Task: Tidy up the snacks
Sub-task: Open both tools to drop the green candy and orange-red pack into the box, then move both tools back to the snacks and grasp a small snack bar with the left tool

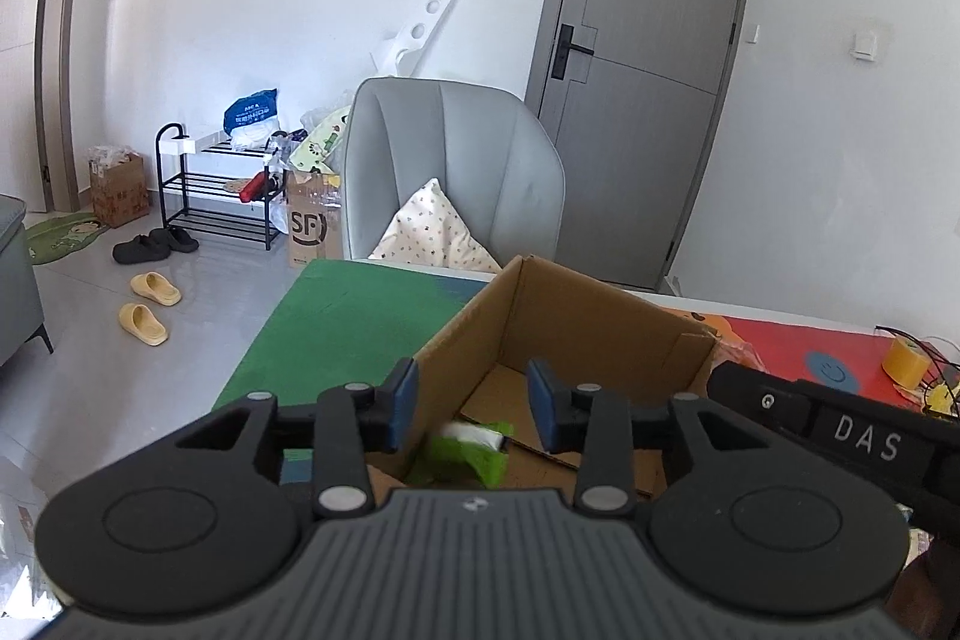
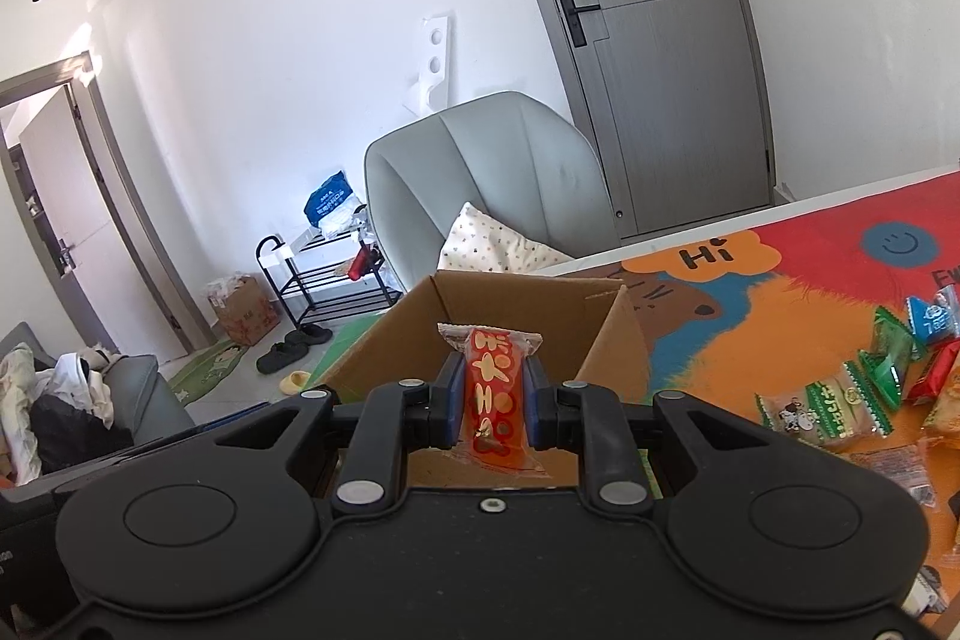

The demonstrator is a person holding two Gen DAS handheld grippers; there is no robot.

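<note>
your left gripper [image 1: 472, 403] spread over open brown cardboard box [image 1: 606, 322]; green-white snack packet [image 1: 474, 445] lies loose inside, evidently released. your right gripper [image 2: 493, 397] pinches red-orange wrapped snack bar [image 2: 492, 388] upright above same box, likely next deposit. loose packets [image 2: 840, 400] wait on colourful mat [image 2: 750, 328].

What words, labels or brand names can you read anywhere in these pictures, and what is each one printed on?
"SF" on the brown carton standing on the floor beside the chair.
"DAS" on the black body of the right gripper, seen from the left wrist.
"Hi" on the orange patch of the table mat.
Yellow characters on the red snack packet in the right gripper: not legible to me.
Print on the blue bag and the loose snack packets: too small.
</note>
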